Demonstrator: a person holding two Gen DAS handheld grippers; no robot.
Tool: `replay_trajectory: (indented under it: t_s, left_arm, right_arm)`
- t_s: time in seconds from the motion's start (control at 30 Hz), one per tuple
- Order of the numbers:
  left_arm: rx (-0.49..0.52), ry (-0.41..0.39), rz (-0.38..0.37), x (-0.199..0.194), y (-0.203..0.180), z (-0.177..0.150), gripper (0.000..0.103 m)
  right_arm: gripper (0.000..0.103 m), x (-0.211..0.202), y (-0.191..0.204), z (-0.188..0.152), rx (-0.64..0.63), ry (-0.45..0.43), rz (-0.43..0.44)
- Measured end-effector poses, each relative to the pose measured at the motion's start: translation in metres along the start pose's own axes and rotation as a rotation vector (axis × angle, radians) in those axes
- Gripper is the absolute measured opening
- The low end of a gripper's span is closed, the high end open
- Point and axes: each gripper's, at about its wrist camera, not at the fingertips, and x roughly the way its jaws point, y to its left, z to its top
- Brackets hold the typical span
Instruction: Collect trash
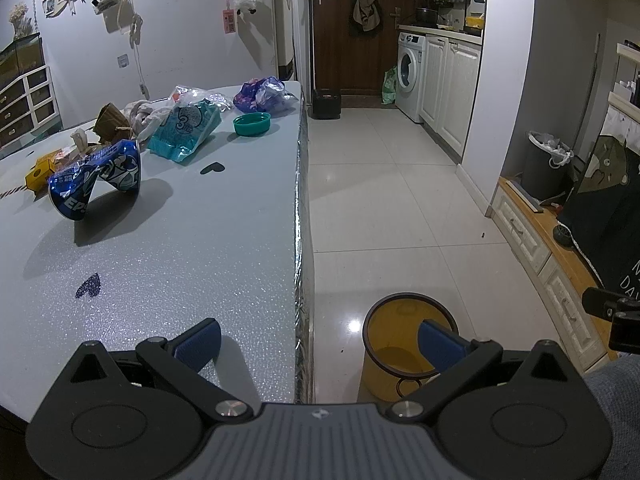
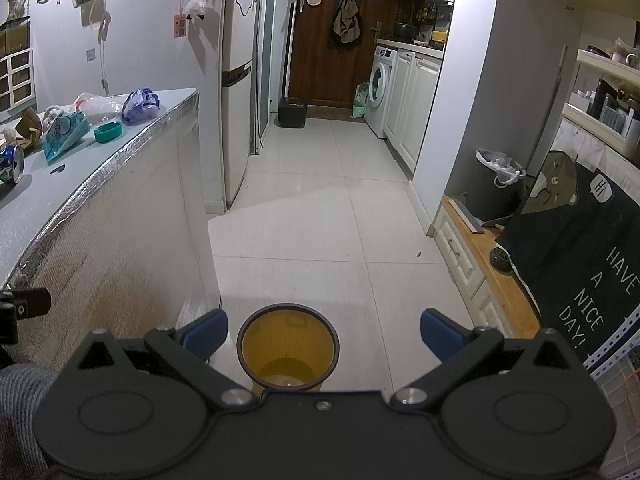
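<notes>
Trash lies on the grey table [image 1: 192,240]: a crushed blue Pepsi can [image 1: 96,180], a teal snack bag [image 1: 186,128], a green lid [image 1: 252,124], a purple bag [image 1: 262,94], a brown paper piece [image 1: 112,122] and a yellow box [image 1: 40,172]. A yellow bin [image 1: 400,344] stands on the floor beside the table; it also shows in the right wrist view [image 2: 288,348]. My left gripper [image 1: 320,340] is open and empty over the table's right edge. My right gripper [image 2: 324,334] is open and empty above the bin.
A white tiled floor [image 2: 320,208] runs to a brown door [image 2: 320,40]. A fridge [image 2: 238,80], a washing machine [image 2: 380,88], a grey lined bin [image 2: 494,184] and a low wooden cabinet [image 2: 492,276] line the sides.
</notes>
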Motion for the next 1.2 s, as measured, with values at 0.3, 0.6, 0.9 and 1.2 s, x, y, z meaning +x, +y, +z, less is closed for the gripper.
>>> replay_trajectory:
  t_s: [0.3,0.6,0.9,1.2]
  left_arm:
    - [0.0,0.0,0.0,0.0,0.0,0.0,0.103]
    - [0.0,0.0,0.0,0.0,0.0,0.0,0.103]
    - [0.001,-0.001,0.0,-0.0001,0.0,-0.0001,0.103]
    - [0.001,-0.001,0.001,-0.0001,-0.0001,-0.0001,0.103]
  right_arm:
    - [0.103,0.0007,-0.0004,-0.0002,0.0,0.002,0.001]
    - [0.103,0.0016,-0.001,-0.0008,0.0,0.003,0.0]
    - [0.103,0.0018,-0.0012,-0.0009,0.0,0.004,0.001]
    - [0.103,0.0054,-0.0028,-0.0055,-0.001,0.005,0.0]
